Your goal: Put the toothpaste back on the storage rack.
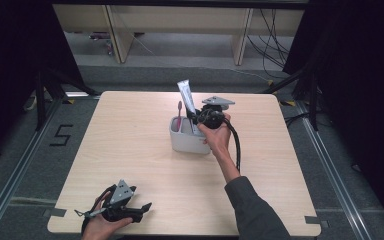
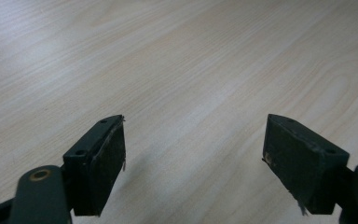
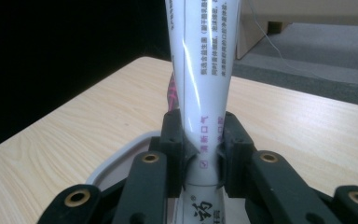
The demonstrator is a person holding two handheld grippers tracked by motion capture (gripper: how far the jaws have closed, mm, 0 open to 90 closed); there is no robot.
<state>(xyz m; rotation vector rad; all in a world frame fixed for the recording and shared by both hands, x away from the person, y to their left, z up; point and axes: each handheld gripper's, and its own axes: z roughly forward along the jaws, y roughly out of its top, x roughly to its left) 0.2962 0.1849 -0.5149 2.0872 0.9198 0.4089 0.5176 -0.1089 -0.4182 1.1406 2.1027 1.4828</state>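
A dark-walled room with grey carpet surrounds a pale wooden table [image 1: 130, 150], which has rounded corners and a plain grain. On the floor to the table's left, black tape forms the numeral 5 [image 1: 61, 135]. Behind the table stand light wooden furniture legs, with loose black cables trailing on the floor at the right.

Near the middle of the table sits a grey holder [image 1: 189, 141] with a rounded rim. A pink toothbrush [image 1: 180, 116] stands upright in its left part. Just beside the brush, a white toothpaste tube [image 1: 186, 99] rises tall and slightly tilted, its flat crimped end uppermost and its lower end down in the holder.

The right gripper [image 1: 198, 119], held in a hand reaching in from the lower right, has its jaws clamped on the lower part of the tube. In the right gripper view, the tube [image 3: 200, 84] runs straight up between the two black pads, which press on both its sides. Vertical Chinese writing is printed on it in purple and dark ink; the characters are too small and blurred to read with certainty.

The left gripper [image 1: 142, 208] rests at the table's near left edge in the other hand. Its jaws stand wide apart with only bare wood between them.
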